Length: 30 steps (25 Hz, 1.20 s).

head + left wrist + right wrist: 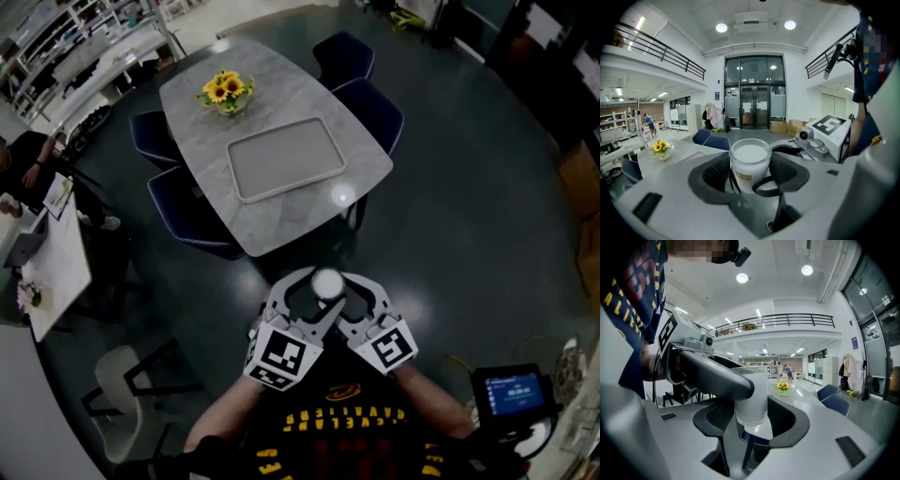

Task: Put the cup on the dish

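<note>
A white frosted cup (327, 281) hangs in the air in front of the person, well short of the table. The left gripper (314, 294) and the right gripper (343, 294) meet at it with crossed jaws, and both are shut on it. In the left gripper view the cup (749, 164) sits upright between the pads of the left gripper (750, 174). The right gripper (752, 417) pinches the cup (752, 401), with one left jaw lying across its front. The dish, a grey rectangular tray (286, 159), lies bare on the table.
The grey marble table (281, 225) carries a vase of sunflowers (225, 91) at its far end. Dark blue chairs (370, 103) stand around it. A white chair (127, 394) is at the lower left, and a small screen (511, 392) glows at the lower right.
</note>
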Motion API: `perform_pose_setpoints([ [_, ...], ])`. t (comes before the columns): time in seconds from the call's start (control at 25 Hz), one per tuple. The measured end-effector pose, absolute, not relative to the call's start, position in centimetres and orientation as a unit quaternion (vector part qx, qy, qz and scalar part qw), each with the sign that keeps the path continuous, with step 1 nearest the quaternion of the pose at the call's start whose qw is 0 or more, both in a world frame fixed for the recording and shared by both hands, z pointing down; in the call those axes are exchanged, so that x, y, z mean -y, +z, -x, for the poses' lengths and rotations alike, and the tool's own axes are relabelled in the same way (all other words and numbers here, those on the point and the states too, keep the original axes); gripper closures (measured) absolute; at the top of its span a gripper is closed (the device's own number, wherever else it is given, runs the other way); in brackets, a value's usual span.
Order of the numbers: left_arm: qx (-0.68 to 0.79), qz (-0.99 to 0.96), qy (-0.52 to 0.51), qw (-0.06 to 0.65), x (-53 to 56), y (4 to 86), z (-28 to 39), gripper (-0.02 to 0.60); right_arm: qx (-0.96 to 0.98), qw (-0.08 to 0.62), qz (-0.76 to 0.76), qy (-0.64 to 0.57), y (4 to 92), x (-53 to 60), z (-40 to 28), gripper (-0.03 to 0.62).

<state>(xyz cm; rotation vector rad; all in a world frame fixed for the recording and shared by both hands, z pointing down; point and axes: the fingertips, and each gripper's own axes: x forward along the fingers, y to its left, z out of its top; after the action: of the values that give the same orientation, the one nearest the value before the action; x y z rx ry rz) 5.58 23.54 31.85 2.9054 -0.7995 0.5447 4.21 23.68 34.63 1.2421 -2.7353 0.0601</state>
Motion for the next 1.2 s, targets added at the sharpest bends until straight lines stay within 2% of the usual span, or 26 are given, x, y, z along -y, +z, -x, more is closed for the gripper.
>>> perform_pose_setpoints([
  [0.28,0.302,-0.934,0.185,0.041,-19.0,31.5,-11.0,0.319,0.925,0.065,-0.375,0.01,34.2,-19.2,-9.6,0.364],
  [1.2,0.326,-0.925,0.191,0.047,-10.2,32.6,-13.6,0.319,0.934,0.075,-0.349,0.012,35.4,-10.5,-12.2,0.364],
])
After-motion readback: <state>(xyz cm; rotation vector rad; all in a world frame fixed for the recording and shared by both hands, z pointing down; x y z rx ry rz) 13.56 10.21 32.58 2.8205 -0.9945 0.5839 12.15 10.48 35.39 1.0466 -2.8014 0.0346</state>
